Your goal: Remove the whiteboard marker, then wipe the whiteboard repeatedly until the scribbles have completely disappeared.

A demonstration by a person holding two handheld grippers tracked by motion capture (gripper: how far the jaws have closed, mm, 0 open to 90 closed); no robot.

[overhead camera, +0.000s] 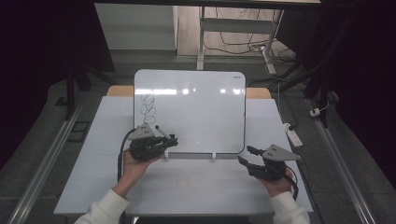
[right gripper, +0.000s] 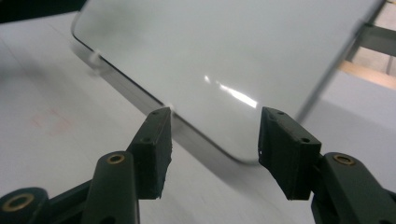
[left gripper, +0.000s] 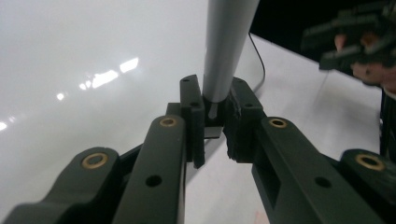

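Observation:
A whiteboard point(overhead camera: 196, 112) lies propped on the white table point(overhead camera: 196, 186), with a black looped scribble point(overhead camera: 148, 108) near its left edge. My left gripper point(overhead camera: 170, 141) hovers at the board's lower left corner, shut on a grey marker point(overhead camera: 162, 132) that sticks up and leftward. In the left gripper view the marker's barrel point(left gripper: 229, 46) is pinched between the pads of the left gripper point(left gripper: 215, 126), over the board's glossy face point(left gripper: 93, 70). My right gripper point(overhead camera: 246, 155) sits open by the board's lower right corner. Nothing lies between the jaws of the right gripper point(right gripper: 215, 144), which face the board's rounded corner point(right gripper: 243, 156).
A narrow ledge point(overhead camera: 191, 156) runs along the board's near edge. A white power strip point(overhead camera: 294, 135) lies on the floor to the right of the table. Desk legs with loose cables point(overhead camera: 233, 28) stand behind. The right hand's gripper point(left gripper: 355, 37) appears far off in the left gripper view.

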